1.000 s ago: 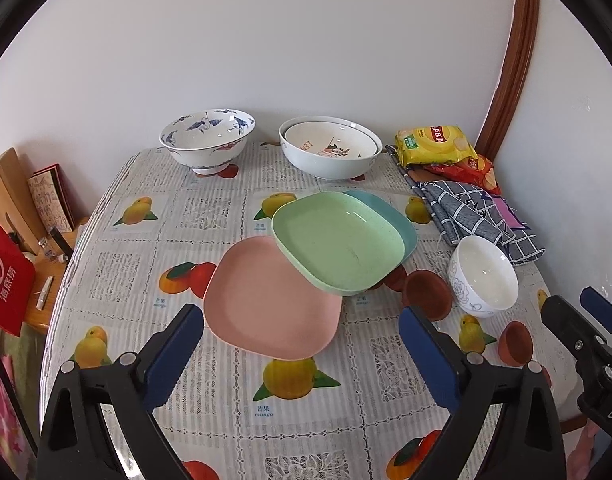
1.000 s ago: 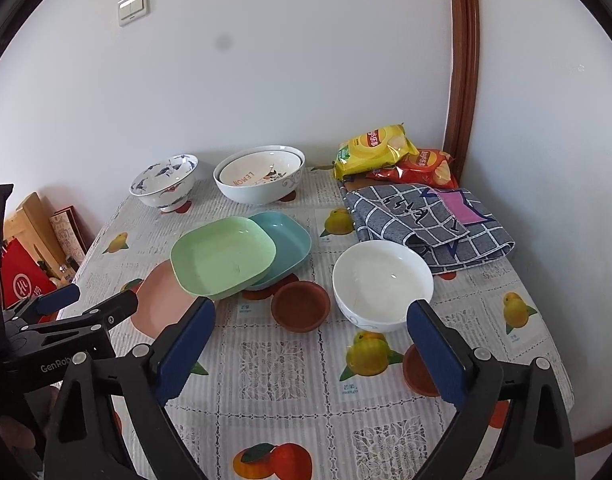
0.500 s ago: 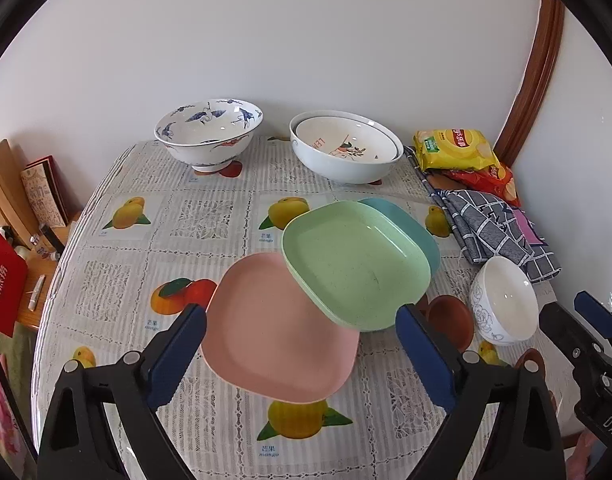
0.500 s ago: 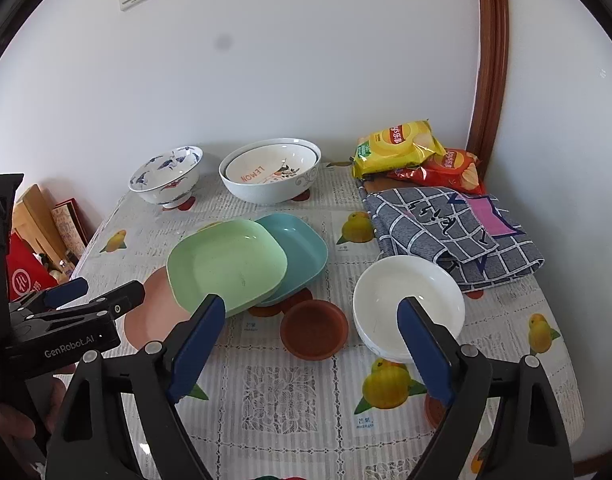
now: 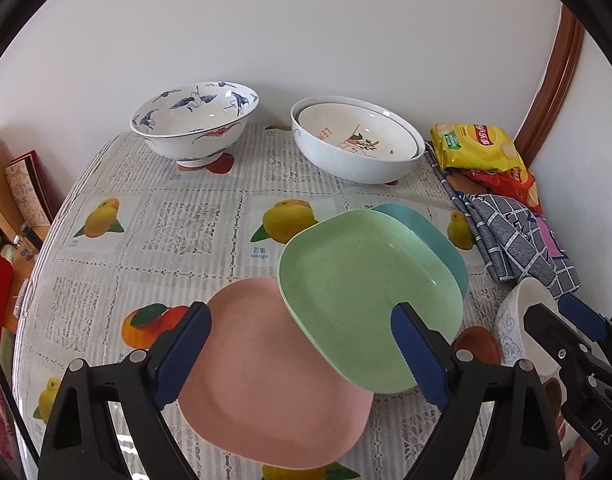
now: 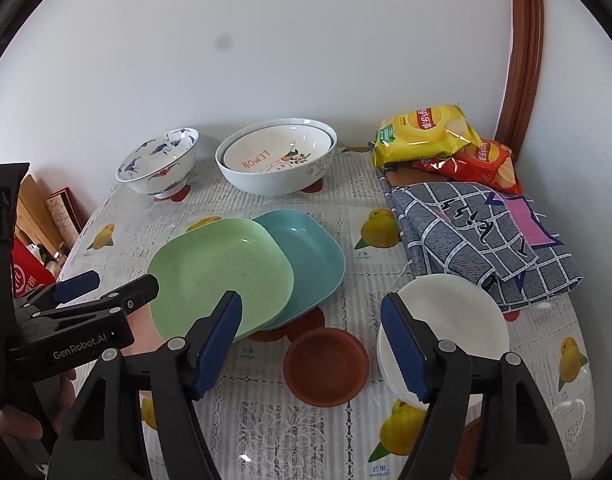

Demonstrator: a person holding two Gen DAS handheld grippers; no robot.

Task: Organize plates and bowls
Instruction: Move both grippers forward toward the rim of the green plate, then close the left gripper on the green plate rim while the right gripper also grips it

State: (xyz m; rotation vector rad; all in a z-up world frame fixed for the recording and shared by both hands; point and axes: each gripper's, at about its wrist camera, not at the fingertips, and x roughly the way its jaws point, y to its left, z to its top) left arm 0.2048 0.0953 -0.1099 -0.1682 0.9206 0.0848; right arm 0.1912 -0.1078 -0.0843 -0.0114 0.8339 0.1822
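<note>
A pink plate (image 5: 266,384) lies near the table's front, and a green plate (image 5: 365,292) overlaps it and a teal plate (image 5: 429,232). My left gripper (image 5: 300,336) hovers over the pink and green plates, its jaws closing a little with nothing pressed between them. My right gripper (image 6: 309,312) hangs above a brown saucer (image 6: 325,366), jaws closing, touching nothing. A small white bowl (image 6: 445,320) sits just behind its right finger. At the back stand a blue-patterned bowl (image 5: 194,120) and a large white bowl (image 5: 353,160) with a lemon bowl nested inside.
Chip bags (image 6: 429,132) and a checked cloth (image 6: 477,236) fill the back right corner. More brown saucers (image 6: 298,328) lie under the teal plate's edge. The left gripper (image 6: 114,284) shows at the left of the right wrist view. Boxes (image 5: 22,188) stand beyond the table's left edge.
Both grippers have moved forward and down toward the dishes, which now look larger. The right gripper's jaws have narrowed clearly; the left gripper's only slightly.
</note>
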